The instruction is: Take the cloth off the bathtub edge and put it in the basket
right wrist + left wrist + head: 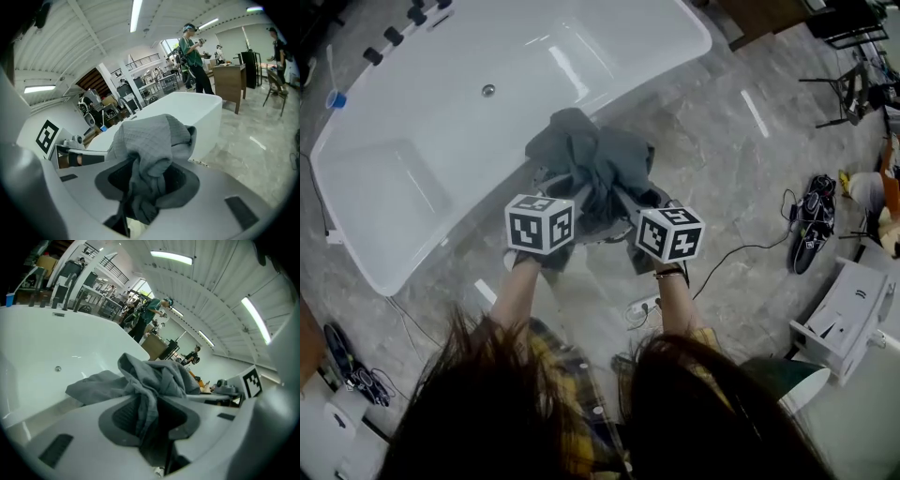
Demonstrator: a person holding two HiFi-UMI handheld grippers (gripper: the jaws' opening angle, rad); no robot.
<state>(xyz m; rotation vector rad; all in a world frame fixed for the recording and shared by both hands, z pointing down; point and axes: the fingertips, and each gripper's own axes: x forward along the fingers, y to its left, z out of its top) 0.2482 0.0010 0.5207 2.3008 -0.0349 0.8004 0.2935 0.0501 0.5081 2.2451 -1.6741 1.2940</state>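
A grey cloth (593, 169) hangs bunched over the near edge of the white bathtub (441, 122), held up between both grippers. My left gripper (572, 192) is shut on a fold of the cloth (145, 390), which runs down between its pads. On the other side my right gripper (623, 199) is shut on another bunch of the cloth (150, 145), with cloth hanging out below its jaws. One end of the cloth (89, 385) still drapes toward the tub's inside. No basket shows in any view.
Grey marble floor (722, 159) lies right of the tub. A black cable and device (811, 225) lie at right, a white box (848, 314) at lower right. Taps (394, 36) line the tub's far left. People stand in the background (192, 51).
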